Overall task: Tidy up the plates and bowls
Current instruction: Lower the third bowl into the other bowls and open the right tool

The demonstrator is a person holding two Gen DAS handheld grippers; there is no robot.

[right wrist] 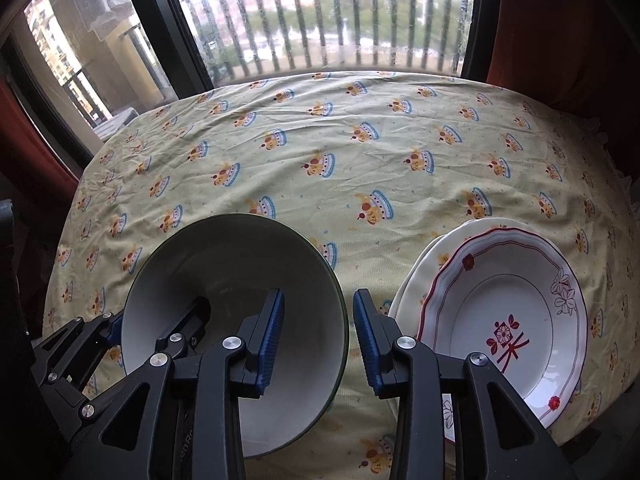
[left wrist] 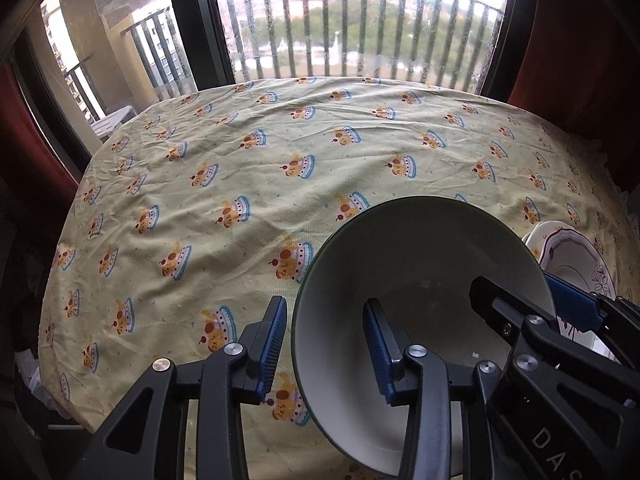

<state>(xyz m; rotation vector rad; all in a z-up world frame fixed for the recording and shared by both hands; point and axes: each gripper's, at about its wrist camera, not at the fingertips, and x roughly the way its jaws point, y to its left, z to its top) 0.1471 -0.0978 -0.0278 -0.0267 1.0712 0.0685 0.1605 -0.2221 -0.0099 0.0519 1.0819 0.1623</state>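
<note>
Left wrist view: the bowl (left wrist: 416, 304) is seen resting on the cloth-covered counter (left wrist: 240, 184), its left rim between the parted jaws of the left gripper (left wrist: 326, 344), no pad pressing.
Right gripper (right wrist: 318, 336): jaws parted astride the bowl's right rim, nothing clamped.
Plates (right wrist: 508, 320): stacked just right of the bowl.
Step judged: release of the set-down bowl.
Advice: both grippers should be lifted straight off so neither rim is dragged toward the plates.

Soft daylight from the overexposed window (left wrist: 352, 20), dim corners, strong fisheye bending at edges.
</note>
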